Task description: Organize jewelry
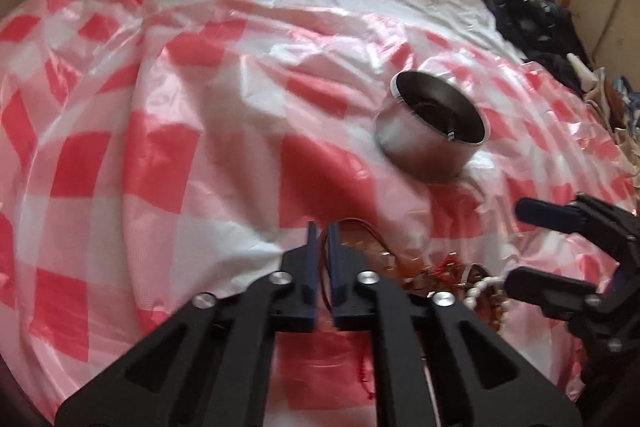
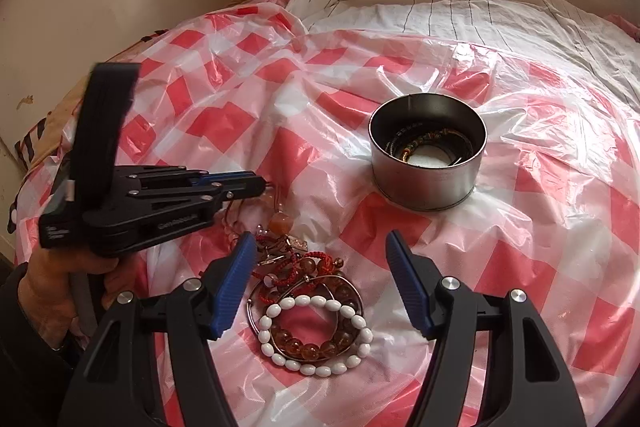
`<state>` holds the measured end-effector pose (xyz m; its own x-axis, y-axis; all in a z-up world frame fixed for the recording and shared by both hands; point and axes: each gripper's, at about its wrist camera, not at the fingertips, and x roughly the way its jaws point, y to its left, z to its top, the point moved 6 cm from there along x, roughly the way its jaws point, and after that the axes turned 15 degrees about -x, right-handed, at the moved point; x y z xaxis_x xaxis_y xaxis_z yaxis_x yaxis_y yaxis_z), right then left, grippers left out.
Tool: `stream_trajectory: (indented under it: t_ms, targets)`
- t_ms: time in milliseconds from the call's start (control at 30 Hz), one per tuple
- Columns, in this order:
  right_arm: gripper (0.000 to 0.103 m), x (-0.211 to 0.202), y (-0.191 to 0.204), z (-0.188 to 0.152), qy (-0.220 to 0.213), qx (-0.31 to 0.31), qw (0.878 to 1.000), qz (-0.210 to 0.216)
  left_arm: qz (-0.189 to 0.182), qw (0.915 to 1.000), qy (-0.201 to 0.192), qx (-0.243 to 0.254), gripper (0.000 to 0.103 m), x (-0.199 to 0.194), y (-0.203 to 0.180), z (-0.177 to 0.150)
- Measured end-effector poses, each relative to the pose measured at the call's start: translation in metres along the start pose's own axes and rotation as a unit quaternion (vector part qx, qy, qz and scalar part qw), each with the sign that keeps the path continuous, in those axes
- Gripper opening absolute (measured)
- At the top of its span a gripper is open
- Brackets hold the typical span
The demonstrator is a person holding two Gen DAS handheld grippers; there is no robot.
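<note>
A bed point(image 2: 500, 23) carries everything, made up with a white sheet with thin dark stripes. Over most of it lies a crinkled plastic cover point(image 2: 540, 187) in red and white checks, leaving a strip of sheet bare toward the far edge. On the cover, about mid-bed, stands a round metal tin point(image 2: 426, 183), upright and open-topped, with bracelets inside. Nearer the front edge, apart from the tin, lies a heap of jewelry point(image 2: 304, 291): a white bead bracelet point(image 2: 316, 335) on top, an amber bead bracelet point(image 2: 312, 345), thin metal bangles, and red cord pieces.
</note>
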<state>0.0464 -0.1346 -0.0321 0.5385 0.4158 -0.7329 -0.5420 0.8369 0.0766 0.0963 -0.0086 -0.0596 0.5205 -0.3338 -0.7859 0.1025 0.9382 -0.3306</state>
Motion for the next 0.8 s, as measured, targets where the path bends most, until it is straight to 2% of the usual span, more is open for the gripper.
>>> stream_trajectory:
  t_ms: [67,133,200,300,400,500,667,700,800]
  targets:
    - [0.065,0.0,-0.003,-0.001,0.0,0.005,1.0,-0.001,-0.035,0.9992,-0.013,-0.016,0.003,-0.015,-0.003,0.008]
    - [0.065,0.0,-0.005,-0.001,-0.001,0.009,1.0,0.0,-0.11,0.9923,-0.028,-0.05,0.003,-0.034,-0.003,0.017]
    - [0.065,0.001,-0.003,0.0,-0.002,0.008,1.0,0.002,-0.156,0.9836,-0.045,-0.078,0.003,-0.05,0.0,0.026]
    - [0.065,0.004,0.008,0.004,-0.002,-0.008,1.0,0.011,-0.222,0.9645,-0.078,-0.119,0.003,-0.074,0.007,0.036]
    - [0.065,0.011,0.024,0.01,-0.002,-0.032,0.999,0.018,-0.214,0.9636,-0.092,-0.13,0.003,-0.08,0.014,0.04]
    - [0.065,0.022,0.04,0.018,0.004,-0.058,0.998,0.018,-0.202,0.9647,-0.087,-0.146,0.003,-0.075,0.022,0.04]
    - [0.063,0.045,0.05,0.009,0.056,-0.101,0.993,-0.01,-0.194,0.9668,-0.086,-0.143,0.003,-0.076,0.024,0.039]
    - [0.059,0.049,0.048,0.007,0.061,-0.097,0.993,-0.007,-0.192,0.9676,-0.087,-0.139,0.003,-0.077,0.022,0.038]
    - [0.032,0.058,0.044,0.0,0.078,-0.099,0.992,-0.007,-0.186,0.9701,-0.086,-0.13,0.003,-0.077,0.019,0.037]
